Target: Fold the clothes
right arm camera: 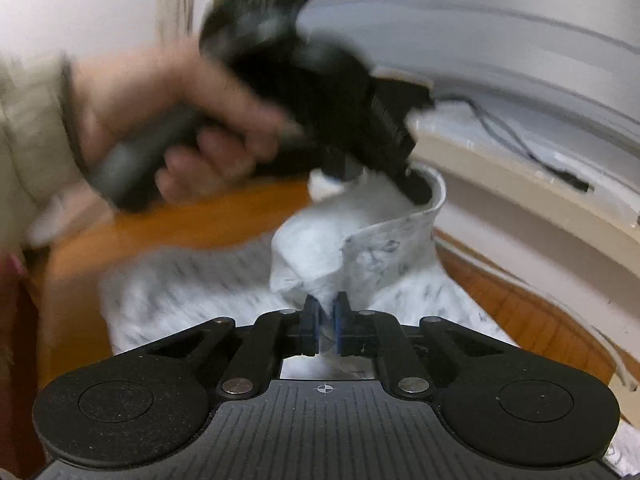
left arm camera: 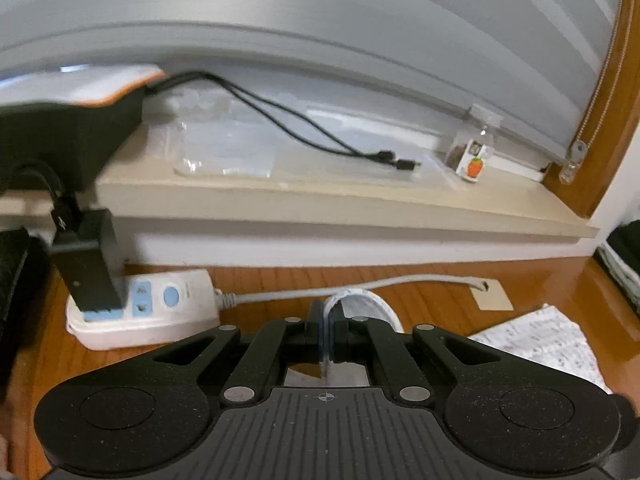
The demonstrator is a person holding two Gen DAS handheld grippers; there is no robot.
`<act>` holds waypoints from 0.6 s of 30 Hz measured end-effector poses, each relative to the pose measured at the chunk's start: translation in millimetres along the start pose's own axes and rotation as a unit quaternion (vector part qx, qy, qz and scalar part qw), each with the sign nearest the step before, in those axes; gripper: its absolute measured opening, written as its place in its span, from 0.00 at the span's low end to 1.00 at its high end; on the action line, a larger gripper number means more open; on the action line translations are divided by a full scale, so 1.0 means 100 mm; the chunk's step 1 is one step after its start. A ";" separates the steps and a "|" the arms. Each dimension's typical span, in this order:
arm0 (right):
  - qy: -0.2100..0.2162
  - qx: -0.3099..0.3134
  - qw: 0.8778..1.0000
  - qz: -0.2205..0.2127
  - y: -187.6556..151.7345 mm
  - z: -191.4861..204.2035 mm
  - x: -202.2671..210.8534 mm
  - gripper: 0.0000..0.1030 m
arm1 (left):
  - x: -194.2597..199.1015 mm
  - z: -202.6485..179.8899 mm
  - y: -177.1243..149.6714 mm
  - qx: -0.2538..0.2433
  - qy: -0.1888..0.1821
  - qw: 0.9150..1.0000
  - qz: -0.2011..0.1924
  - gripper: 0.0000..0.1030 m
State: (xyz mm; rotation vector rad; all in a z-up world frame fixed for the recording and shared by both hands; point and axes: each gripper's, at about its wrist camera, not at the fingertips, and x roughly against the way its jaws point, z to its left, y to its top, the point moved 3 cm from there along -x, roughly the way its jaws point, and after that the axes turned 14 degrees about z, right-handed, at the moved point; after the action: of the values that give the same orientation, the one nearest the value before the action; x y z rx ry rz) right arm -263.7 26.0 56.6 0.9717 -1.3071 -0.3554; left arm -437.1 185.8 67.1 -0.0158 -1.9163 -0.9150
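Note:
A white garment with a small dark print point(right arm camera: 320, 248) lies on the wooden table point(right arm camera: 172, 224); one part of it is pulled up into a peak. My right gripper point(right arm camera: 326, 314) is shut on a bunched fold at the foot of that peak, with cloth showing between the blue pads. A person's hand point(right arm camera: 192, 120) holds my left gripper point(right arm camera: 416, 192), which pinches the raised curved edge of the garment. In the left wrist view the left gripper point(left arm camera: 326, 314) is shut on a white fabric band point(left arm camera: 360, 300). More of the garment point(left arm camera: 536, 340) lies to its right.
A white power strip point(left arm camera: 160, 312) with a black adapter point(left arm camera: 92, 268) and a grey cord point(left arm camera: 320, 292) sits just beyond the left gripper. Behind it is a window sill point(left arm camera: 320, 200) with black cables point(left arm camera: 312, 128), plastic bags point(left arm camera: 224, 152) and a small bottle point(left arm camera: 474, 152).

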 end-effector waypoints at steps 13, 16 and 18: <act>0.053 0.002 0.999 -0.009 0.10 0.24 0.33 0.32 | 0.40 0.58 -0.30 0.051 0.066 0.996 -0.008 0.33; 0.039 -0.004 0.999 -0.003 -0.06 0.08 0.37 0.32 | 0.38 0.66 -0.40 0.066 0.071 0.995 -0.016 0.35; 0.046 -0.005 0.999 0.004 -0.14 0.03 0.38 0.32 | 0.38 0.64 -0.45 0.065 0.070 0.995 -0.022 0.46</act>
State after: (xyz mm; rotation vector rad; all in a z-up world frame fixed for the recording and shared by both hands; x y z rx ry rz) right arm -252.0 -10.5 69.7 0.9635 -1.2248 -0.3062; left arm -522.5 178.7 54.6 0.1641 -1.8476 -0.7982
